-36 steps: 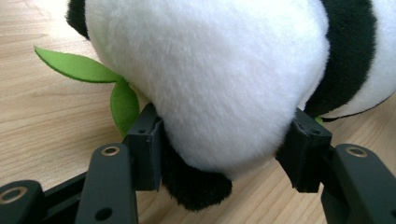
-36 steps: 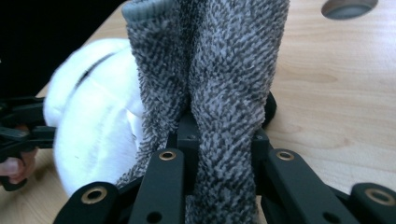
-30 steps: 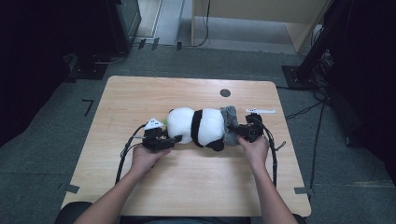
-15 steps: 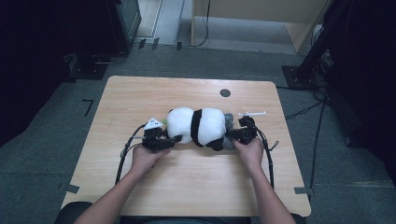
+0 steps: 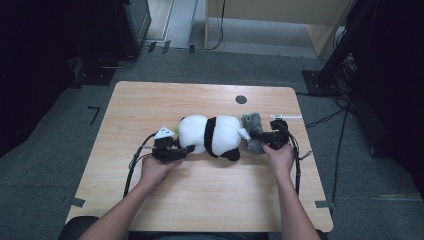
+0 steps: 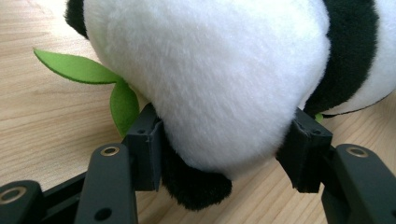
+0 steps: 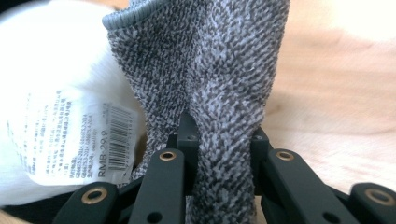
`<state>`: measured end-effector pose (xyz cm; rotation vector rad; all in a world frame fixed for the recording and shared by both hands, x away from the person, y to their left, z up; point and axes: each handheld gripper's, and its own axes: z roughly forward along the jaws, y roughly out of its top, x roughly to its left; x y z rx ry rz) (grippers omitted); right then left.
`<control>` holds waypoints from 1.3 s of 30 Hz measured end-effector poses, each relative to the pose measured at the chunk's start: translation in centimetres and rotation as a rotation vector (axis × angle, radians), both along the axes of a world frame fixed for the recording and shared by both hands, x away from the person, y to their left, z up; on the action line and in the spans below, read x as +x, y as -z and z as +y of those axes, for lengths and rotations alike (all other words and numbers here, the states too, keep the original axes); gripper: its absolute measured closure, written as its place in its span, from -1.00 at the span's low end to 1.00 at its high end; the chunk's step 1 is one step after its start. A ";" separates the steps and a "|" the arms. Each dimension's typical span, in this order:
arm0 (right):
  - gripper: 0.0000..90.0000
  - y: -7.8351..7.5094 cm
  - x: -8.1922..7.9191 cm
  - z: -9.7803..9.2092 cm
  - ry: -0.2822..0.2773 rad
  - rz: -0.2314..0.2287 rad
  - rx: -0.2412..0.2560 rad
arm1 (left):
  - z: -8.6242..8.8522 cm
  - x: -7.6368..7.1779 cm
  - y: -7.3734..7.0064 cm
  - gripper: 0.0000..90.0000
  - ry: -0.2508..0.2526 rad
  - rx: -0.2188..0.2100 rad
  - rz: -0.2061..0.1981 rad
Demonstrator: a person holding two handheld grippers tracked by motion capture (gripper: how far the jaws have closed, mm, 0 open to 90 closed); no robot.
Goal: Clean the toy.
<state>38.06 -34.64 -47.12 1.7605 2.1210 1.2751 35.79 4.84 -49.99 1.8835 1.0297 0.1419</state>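
A black-and-white panda plush (image 5: 212, 136) lies on its side in the middle of the wooden table (image 5: 150, 100). My left gripper (image 5: 188, 149) grips its white head from the left. In the left gripper view the jaws press into the fur on both sides of the panda plush (image 6: 210, 79), left gripper (image 6: 227, 144), with a green felt leaf (image 6: 84, 70) beside them. My right gripper (image 5: 264, 137) is shut on a grey knitted piece (image 5: 252, 124) at the panda's rear end. In the right gripper view, the right gripper (image 7: 223, 140) pinches the grey knit (image 7: 219, 70) next to a white care label (image 7: 70, 135).
A round black hole (image 5: 241, 99) sits in the tabletop behind the panda. A small white strip (image 5: 286, 116) lies near the right edge, just behind the right gripper. Cables (image 5: 132, 165) trail from both grippers toward the near edge.
The right hand shifted a little left, then back right, with the grey knit still in its gripper. The panda and the left gripper have hardly moved.
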 end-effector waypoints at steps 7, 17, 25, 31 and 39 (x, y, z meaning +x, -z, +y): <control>0.69 -3.2 -1.1 -0.7 0.017 -0.093 0.029 | 0.0 0.0 0.0 -0.09 -0.001 0.000 0.000; 0.68 -5.9 -1.7 2.0 -0.065 -0.164 0.043 | -0.1 0.0 0.1 -0.09 -0.003 0.000 -0.004; 0.66 -6.3 -1.9 4.5 -0.119 -0.174 0.018 | -0.1 0.0 0.1 -0.09 -0.002 0.000 -0.005; 0.66 -5.7 -1.7 5.2 -0.118 -0.168 -0.019 | -0.1 0.0 0.1 -0.09 -0.001 0.003 -0.006; 0.64 -4.9 -1.5 5.0 -0.108 -0.160 -0.023 | -0.2 -0.1 0.0 -0.10 0.000 0.003 -0.007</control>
